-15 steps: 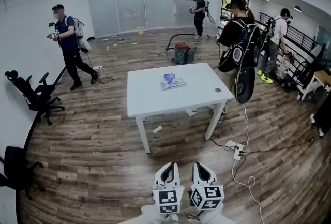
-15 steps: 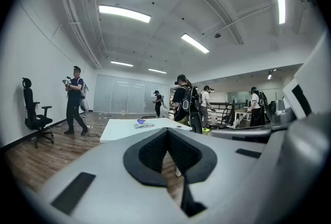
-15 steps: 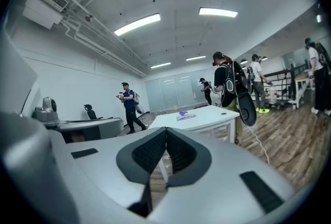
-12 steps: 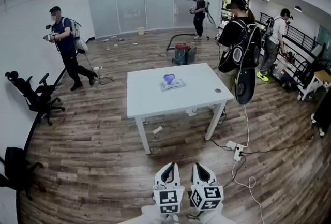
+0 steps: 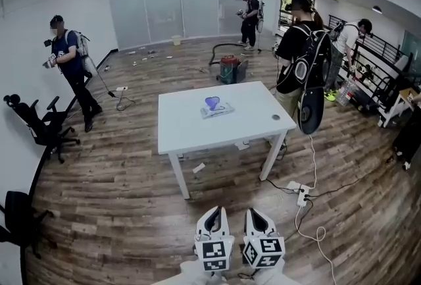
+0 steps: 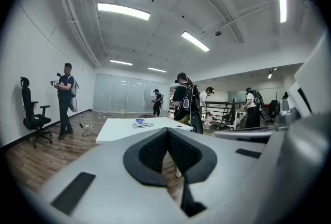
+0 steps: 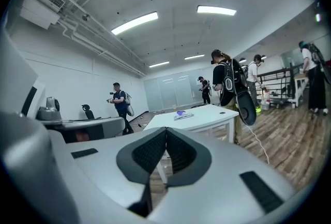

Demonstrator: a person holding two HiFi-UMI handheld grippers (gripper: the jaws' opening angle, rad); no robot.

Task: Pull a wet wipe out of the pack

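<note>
Table (image 5: 177, 122) bears pack (image 5: 217, 108), far beyond grippers (image 5: 212, 211) (image 5: 256, 211).

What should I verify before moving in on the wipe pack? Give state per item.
1. Wet wipe pack located, on white table: ok.
2. Left gripper empty: ok, jaws together on nothing.
3. Right gripper empty: ok, jaws together too.
4. Pack within reach: not ok, table stands well ahead across the floor.
5. Walking path: cannot tell; power strip lies on the floor at right, person with backpack stands by the table's right side.
6. Wipe already protruding: cannot tell; a purple piece sticks up from the pack.
</note>
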